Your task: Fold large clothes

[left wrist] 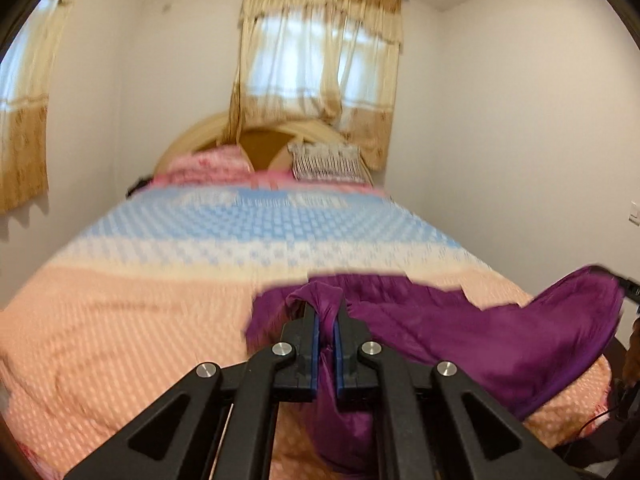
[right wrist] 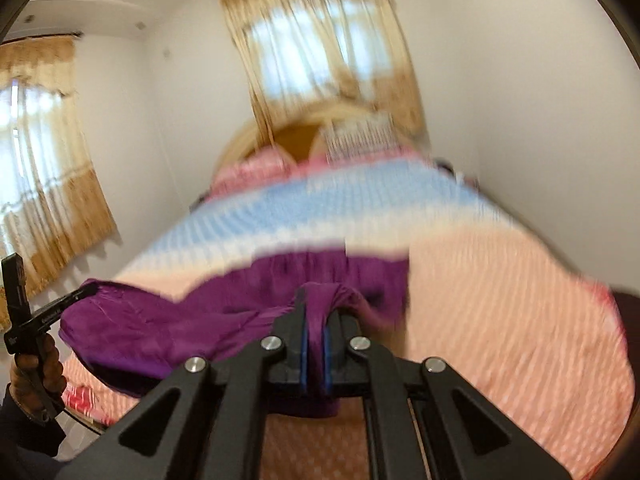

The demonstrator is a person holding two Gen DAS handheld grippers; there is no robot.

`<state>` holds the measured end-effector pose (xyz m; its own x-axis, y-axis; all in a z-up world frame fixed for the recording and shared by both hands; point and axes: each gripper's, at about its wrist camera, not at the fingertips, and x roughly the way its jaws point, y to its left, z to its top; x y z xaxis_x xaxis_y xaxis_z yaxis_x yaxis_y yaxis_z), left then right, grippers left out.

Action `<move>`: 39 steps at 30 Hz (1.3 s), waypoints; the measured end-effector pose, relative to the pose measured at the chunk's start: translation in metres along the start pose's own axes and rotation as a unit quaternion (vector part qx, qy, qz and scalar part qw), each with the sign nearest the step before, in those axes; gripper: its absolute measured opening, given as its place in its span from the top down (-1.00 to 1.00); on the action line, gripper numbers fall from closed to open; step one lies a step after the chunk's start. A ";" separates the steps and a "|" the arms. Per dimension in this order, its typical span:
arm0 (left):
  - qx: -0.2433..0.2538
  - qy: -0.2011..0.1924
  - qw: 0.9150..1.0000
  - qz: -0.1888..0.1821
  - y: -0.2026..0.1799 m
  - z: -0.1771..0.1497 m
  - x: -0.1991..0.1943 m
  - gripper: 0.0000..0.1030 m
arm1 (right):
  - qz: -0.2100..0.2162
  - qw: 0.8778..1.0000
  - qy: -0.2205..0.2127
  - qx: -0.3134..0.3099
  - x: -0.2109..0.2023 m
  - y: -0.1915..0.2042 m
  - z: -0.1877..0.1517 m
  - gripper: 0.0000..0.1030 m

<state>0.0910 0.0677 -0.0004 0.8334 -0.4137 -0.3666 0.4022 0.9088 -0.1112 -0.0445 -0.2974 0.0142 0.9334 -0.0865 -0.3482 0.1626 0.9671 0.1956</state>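
Observation:
A large purple garment [left wrist: 500,332] hangs stretched between both grippers above the near end of the bed. My left gripper [left wrist: 327,320] is shut on a bunched edge of it. My right gripper [right wrist: 316,312] is shut on another bunched edge of the same purple garment [right wrist: 160,328]. The cloth sags between them, and its far edge lies on the peach bedspread. In the right wrist view the left gripper [right wrist: 80,294] shows at the far left, held by a hand. In the left wrist view the right gripper shows only as a dark tip at the far right edge.
The bed [left wrist: 140,320] has a peach, white and blue patterned spread, with a pink pillow [left wrist: 208,164] and a striped pillow [left wrist: 328,160] against a rounded headboard. Curtained windows [left wrist: 320,52] are behind and at left. White walls stand close on both sides.

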 end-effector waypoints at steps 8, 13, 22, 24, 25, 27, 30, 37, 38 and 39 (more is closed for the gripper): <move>0.012 0.079 0.995 0.058 0.019 -0.024 0.197 0.83 | -0.042 0.997 0.038 0.049 0.166 -0.047 0.005 0.87; -0.052 0.134 0.988 0.061 0.042 -0.033 0.265 0.65 | -0.077 0.988 0.102 0.084 0.247 -0.088 -0.019 0.87; -0.034 0.006 0.983 0.182 0.048 -0.014 0.241 -0.95 | -0.091 0.983 0.128 0.098 0.306 -0.105 -0.019 0.10; -0.010 0.026 0.975 0.220 0.038 -0.014 0.256 -0.95 | -0.101 0.983 0.105 0.110 0.311 -0.106 -0.013 -0.64; 0.000 0.032 0.973 0.230 0.033 -0.015 0.261 -0.95 | -0.111 0.983 0.092 0.113 0.314 -0.105 -0.010 -0.66; 0.015 0.030 0.970 0.239 0.018 -0.017 0.269 -0.95 | -0.119 0.983 0.084 0.112 0.313 -0.099 -0.001 -0.65; 0.028 0.030 0.971 0.234 -0.007 -0.018 0.277 -0.95 | -0.117 0.986 0.089 0.075 0.309 -0.068 0.003 -0.58; 0.083 0.082 0.968 0.220 -0.046 -0.024 0.333 -0.95 | -0.087 0.977 0.185 -0.057 0.349 0.001 -0.032 0.04; 0.087 0.090 0.963 0.237 -0.044 -0.027 0.349 -0.95 | -0.092 0.972 0.206 -0.070 0.364 0.003 -0.037 0.04; 0.085 0.102 0.959 0.250 -0.041 -0.030 0.360 -0.95 | -0.100 0.968 0.215 -0.076 0.374 0.002 -0.040 0.04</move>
<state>0.3633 -0.1166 -0.1554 0.8542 0.1063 -0.5090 0.0423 0.9614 0.2718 0.2920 -0.3186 -0.1524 0.6631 -0.2001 -0.7213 0.2473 0.9681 -0.0412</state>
